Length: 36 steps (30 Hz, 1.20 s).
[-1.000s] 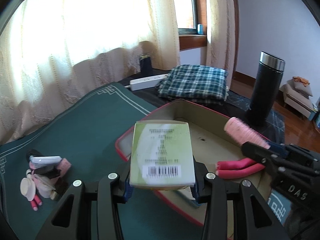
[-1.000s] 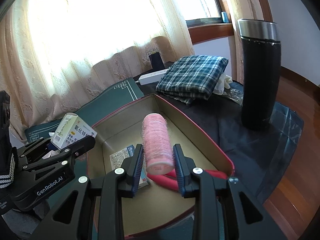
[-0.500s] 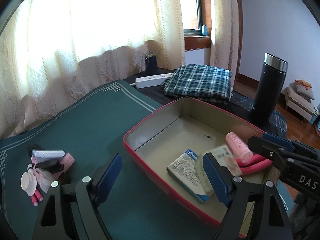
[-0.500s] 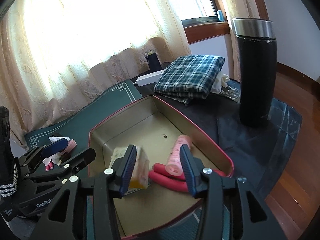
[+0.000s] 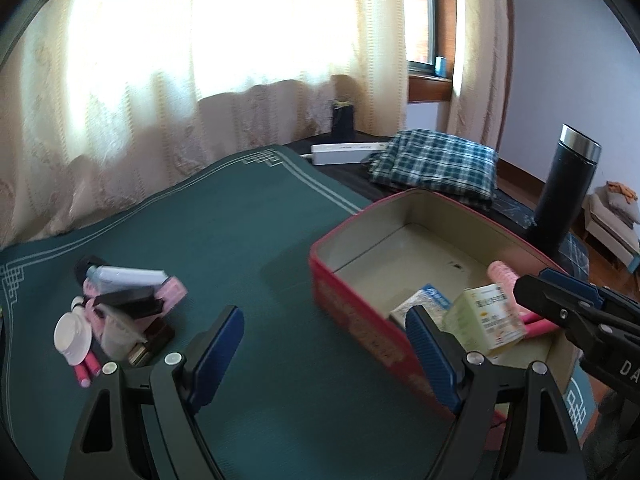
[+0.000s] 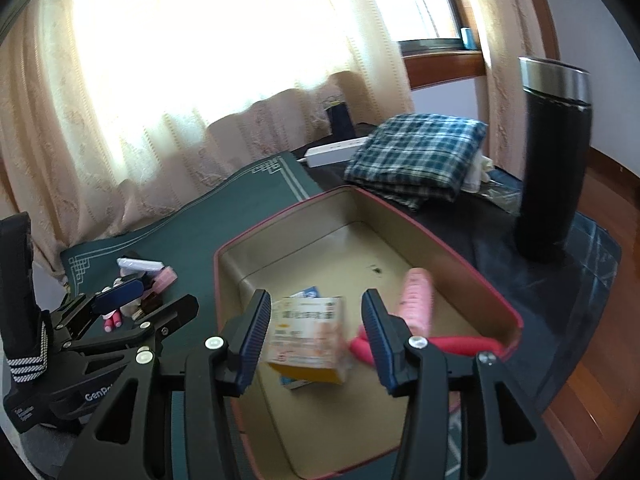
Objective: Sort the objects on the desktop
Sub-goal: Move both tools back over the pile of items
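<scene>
1. Left claw stands wide with nothing between its blue pads, low in its own view over the green mat. Its jaws have just been opening, and the small carton they let go now lies in the tin.
2. Right claw is parted to a middling width and holds nothing. Its jaws opened just before this moment, and the carton shows in the gap beyond them without touching either pad.
3. A green mat with pale border lines covers the counter, running from 9 o'clock to the centre of the left view.
4. A red tin box with a tan inside sits open on the mat's right edge, at 4 o'clock in the left view and dead centre in the right.
5. A folded plaid cloth lies beyond the tin at 1 o'clock.
6. A tall black flask with a steel top stands upright at 3 o'clock, well apart from the tin.
7. A white power strip lies at 12 o'clock, just beside the cloth.
8. Inside the tin, the pale green carton lies tilted across a flat blue and white box.
9. A pink hair roller rests at 3 o'clock of the carton, over curved pink handles.
10. A heap of small pink, black and white items sits on the mat at 9 o'clock, well apart from the tin.
</scene>
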Available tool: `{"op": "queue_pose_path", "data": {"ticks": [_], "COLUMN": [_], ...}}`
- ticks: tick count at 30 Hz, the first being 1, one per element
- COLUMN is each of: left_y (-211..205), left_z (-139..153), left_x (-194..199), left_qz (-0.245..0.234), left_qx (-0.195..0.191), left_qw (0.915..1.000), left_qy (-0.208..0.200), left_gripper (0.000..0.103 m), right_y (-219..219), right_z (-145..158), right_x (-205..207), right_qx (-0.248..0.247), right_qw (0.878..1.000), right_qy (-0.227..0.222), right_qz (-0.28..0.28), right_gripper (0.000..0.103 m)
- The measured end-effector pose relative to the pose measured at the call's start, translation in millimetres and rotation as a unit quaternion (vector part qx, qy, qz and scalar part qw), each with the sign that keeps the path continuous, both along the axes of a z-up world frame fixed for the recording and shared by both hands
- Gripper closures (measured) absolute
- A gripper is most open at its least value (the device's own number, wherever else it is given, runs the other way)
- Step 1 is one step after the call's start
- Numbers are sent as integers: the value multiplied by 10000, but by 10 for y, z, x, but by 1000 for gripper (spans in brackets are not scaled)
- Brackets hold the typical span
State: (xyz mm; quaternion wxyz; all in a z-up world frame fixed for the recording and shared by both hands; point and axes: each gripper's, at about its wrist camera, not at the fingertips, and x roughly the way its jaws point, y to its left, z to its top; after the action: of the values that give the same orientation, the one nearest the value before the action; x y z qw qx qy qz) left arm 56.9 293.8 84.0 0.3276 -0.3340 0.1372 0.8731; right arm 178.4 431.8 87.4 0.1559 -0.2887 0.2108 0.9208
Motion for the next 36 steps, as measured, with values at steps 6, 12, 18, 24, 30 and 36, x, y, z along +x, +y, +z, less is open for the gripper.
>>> {"op": "queue_pose_path", "data": {"ticks": [6, 12, 18, 24, 30, 36], "left_y": [-305, -666, -1110, -1556, -1961, -2243], "left_z": [-27, -54, -111, -182, -257, -345], "left_x": [-143, -342, -563, -802, -987, -1131], "left_qz": [311, 689, 1143, 1605, 2013, 2298], "left_qx": [35, 52, 70, 93, 143, 231], "left_qw": [9995, 9976, 9934, 9868, 9790, 9721], "left_qy": [-38, -63, -113, -201, -283, -404], "left_gripper": [18, 18, 18, 18, 18, 18], "right_y": [-280, -528, -795, -1077, -1400, -1661], "right_z": [41, 65, 57, 8, -113, -320], "right_x": [-164, -334, -538, -768, -1047, -1423], "right_qx": [113, 166, 201, 210, 313, 324], "right_qw": [9994, 9981, 9959, 9916, 9821, 9673], "right_qy": [6, -4, -49, -128, -303, -591], "right_qz": [335, 599, 881, 1268, 1831, 2444], "right_gripper": [52, 52, 52, 51, 41, 39]}}
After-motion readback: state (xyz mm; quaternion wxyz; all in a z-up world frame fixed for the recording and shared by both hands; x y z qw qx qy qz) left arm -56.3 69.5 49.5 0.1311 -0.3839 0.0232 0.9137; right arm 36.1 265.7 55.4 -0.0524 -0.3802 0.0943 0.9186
